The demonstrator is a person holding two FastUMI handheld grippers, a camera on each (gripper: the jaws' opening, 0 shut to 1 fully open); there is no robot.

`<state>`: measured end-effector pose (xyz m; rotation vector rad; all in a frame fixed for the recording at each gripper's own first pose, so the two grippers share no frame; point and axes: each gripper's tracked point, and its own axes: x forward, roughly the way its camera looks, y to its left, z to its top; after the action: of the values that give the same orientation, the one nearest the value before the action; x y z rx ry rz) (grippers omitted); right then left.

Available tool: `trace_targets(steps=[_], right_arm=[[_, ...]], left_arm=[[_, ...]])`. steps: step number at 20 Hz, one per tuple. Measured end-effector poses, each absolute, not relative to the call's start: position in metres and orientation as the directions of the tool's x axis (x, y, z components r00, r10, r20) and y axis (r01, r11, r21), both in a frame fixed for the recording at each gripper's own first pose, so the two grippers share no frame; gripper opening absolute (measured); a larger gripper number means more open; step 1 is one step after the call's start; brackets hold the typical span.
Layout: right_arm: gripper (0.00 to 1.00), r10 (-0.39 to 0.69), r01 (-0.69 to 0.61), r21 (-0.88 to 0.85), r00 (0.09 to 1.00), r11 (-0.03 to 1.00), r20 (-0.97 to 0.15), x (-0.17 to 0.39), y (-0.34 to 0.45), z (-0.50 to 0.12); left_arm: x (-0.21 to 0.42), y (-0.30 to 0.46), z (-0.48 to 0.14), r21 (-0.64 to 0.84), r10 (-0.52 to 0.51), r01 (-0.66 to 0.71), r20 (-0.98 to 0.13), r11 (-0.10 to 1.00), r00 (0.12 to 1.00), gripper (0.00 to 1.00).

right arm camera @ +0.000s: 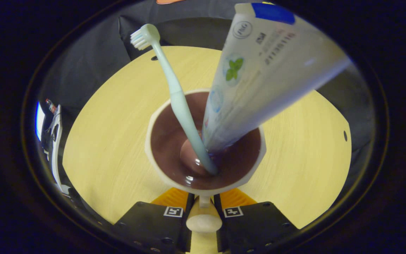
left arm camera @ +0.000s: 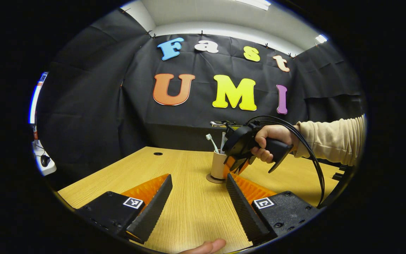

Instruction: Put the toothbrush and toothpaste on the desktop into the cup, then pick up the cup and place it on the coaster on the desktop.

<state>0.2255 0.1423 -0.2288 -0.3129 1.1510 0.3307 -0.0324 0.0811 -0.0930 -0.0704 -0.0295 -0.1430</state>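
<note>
A cream cup (left arm camera: 218,165) with a dark inside (right arm camera: 169,148) stands over a round brown coaster (left arm camera: 213,179) on the wooden desktop (left arm camera: 189,204). A pale toothbrush (right arm camera: 176,95) (left arm camera: 211,141) and a white toothpaste tube (right arm camera: 259,77) (left arm camera: 223,138) lean inside the cup. My right gripper (right arm camera: 204,204) (left arm camera: 237,165), held by a hand in a beige sleeve, is shut on the cup's handle (right arm camera: 204,221). My left gripper (left arm camera: 199,183) is open low over the desk, in front of the cup and apart from it.
A cable hole (left arm camera: 158,153) (right arm camera: 345,135) sits in the desktop. The right gripper's black cable (left arm camera: 315,165) loops down past the sleeve. Equipment (left arm camera: 43,160) stands off the desk's left side. A fingertip (left arm camera: 206,246) shows at the near edge.
</note>
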Motion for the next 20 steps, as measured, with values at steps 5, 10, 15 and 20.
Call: trace_targets(steps=[5,10,15,20], right_arm=[[0.26,0.092,-0.411,-0.062,0.343,0.909,-0.935,0.229,0.143,-0.236],[0.27,0.108,-0.385,-0.044,0.365,0.922,-0.925,0.233,0.132,-0.227],[0.64,0.15,-0.392,-0.033,0.427,0.919,-0.892,0.215,0.121,-0.209],[0.91,0.199,-0.406,-0.043,0.534,0.913,-0.822,0.191,0.105,-0.176]], left_arm=[[-0.035,0.085,-0.094,-0.076,-0.132,0.134,0.027,0.988,0.991,0.98],[-0.037,0.081,-0.098,-0.078,-0.131,0.132,0.011,0.988,0.991,0.98],[-0.035,0.074,-0.101,-0.077,-0.132,0.13,-0.024,0.989,0.991,0.98],[-0.032,0.07,-0.088,-0.012,-0.115,0.115,-0.001,0.993,0.993,0.98]])
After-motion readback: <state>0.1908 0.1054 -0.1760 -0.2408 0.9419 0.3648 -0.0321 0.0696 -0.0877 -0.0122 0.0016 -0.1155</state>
